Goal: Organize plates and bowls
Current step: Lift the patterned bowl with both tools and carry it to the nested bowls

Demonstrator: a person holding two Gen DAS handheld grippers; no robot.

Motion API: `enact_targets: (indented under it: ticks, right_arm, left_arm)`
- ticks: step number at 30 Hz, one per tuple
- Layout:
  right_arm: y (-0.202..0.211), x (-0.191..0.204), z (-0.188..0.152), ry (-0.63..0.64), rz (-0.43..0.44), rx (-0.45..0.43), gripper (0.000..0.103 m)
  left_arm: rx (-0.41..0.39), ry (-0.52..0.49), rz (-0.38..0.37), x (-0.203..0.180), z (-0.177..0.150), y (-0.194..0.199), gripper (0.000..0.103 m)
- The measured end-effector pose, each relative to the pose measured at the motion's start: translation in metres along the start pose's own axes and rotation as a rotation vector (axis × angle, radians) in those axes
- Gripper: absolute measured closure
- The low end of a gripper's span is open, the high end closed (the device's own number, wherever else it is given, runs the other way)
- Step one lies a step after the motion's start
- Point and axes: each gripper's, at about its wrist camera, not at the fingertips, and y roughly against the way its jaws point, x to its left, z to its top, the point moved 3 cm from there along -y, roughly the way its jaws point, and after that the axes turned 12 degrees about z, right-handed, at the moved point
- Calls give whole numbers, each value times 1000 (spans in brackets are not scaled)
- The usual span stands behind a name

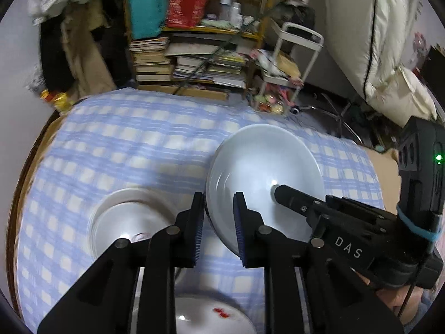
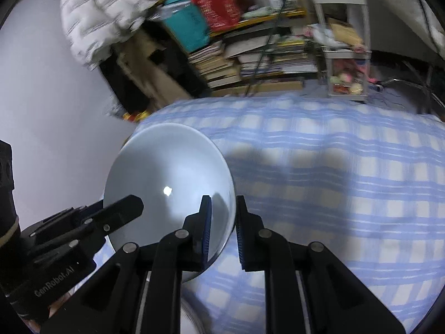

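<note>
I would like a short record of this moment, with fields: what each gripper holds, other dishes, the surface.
left gripper: shut on the left rim of the white bowl
right gripper: shut on the right rim of the same bowl
bowl state: lifted, tilted
other dishes: white plate to the left on the cloth; plate with red mark at the near edge
surface: blue checked cloth
</note>
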Motion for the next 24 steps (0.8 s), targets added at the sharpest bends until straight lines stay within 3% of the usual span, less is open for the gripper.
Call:
enact_targets:
  ticks: [7, 12, 24]
  right_arm:
    - [-21, 41, -5, 24, 75, 18, 85]
    - [-28, 70, -16, 101, 35, 40, 85]
    - [-53, 116, -48, 213, 39, 122, 85]
  left_arm:
    - [-11, 36, 16, 45, -10, 15, 84]
    - [-20, 29, 45, 65, -27, 27, 84]
    - [-5, 109, 72, 117, -70, 36, 84]
